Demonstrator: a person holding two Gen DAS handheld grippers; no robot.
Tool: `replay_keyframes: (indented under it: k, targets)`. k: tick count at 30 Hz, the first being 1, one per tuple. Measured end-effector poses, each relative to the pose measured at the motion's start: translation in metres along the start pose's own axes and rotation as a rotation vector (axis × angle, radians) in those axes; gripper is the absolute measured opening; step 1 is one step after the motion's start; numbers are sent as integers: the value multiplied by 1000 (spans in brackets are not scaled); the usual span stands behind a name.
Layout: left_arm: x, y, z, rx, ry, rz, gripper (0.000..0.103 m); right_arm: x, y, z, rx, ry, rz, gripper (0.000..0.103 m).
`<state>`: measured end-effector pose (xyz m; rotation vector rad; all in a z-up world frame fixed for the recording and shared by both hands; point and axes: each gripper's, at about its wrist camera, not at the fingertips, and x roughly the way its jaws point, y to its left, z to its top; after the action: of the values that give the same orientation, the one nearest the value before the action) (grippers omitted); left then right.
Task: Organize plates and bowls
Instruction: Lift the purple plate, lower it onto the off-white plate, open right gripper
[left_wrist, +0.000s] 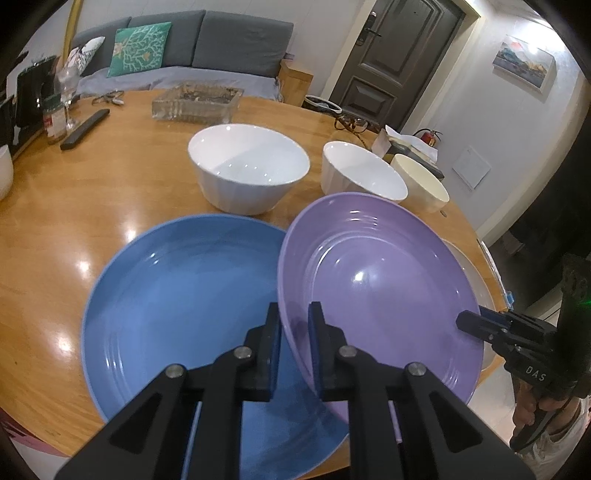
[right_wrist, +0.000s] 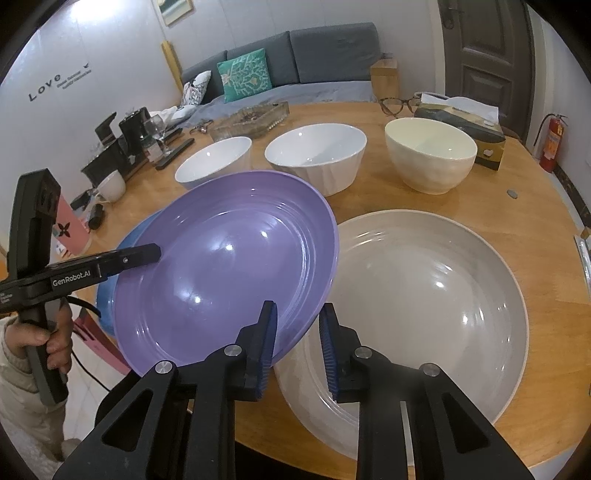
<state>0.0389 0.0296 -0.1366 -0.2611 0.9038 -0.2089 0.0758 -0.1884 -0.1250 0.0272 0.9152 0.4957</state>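
Note:
A purple plate (left_wrist: 376, 280) (right_wrist: 229, 266) hangs tilted just above the wooden table (left_wrist: 55, 221), held at two sides of its rim. My left gripper (left_wrist: 294, 310) (right_wrist: 153, 253) is shut on its left rim. On the opposite rim my right gripper (right_wrist: 297, 310) (left_wrist: 471, 321) is also shut. Under the plate's left side lies a blue plate (left_wrist: 184, 295) (right_wrist: 105, 302), under its right side a grey plate (right_wrist: 424, 295) (left_wrist: 476, 280). Behind them stand two white bowls (left_wrist: 247, 166) (left_wrist: 362, 177) and a cream bowl (left_wrist: 421, 181) (right_wrist: 430, 155).
Farther back on the table are a glass tray (left_wrist: 197, 101), a black remote (left_wrist: 85, 129), a jar (left_wrist: 54, 120), a wine glass (right_wrist: 157, 127), spectacles (right_wrist: 397, 103) and a tissue box (right_wrist: 461, 125). A coin (right_wrist: 511, 193) lies near the right edge. A sofa stands behind.

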Motion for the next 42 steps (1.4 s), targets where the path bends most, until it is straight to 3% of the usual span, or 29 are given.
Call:
replay_keyframes:
  k: [20, 42]
  targets:
    - [7, -68, 20, 151, 3, -55, 12, -45, -39, -9, 58, -84, -96, 18]
    - [51, -122, 24, 286, 89, -82, 14, -60, -92, -37, 172, -93, -171, 18]
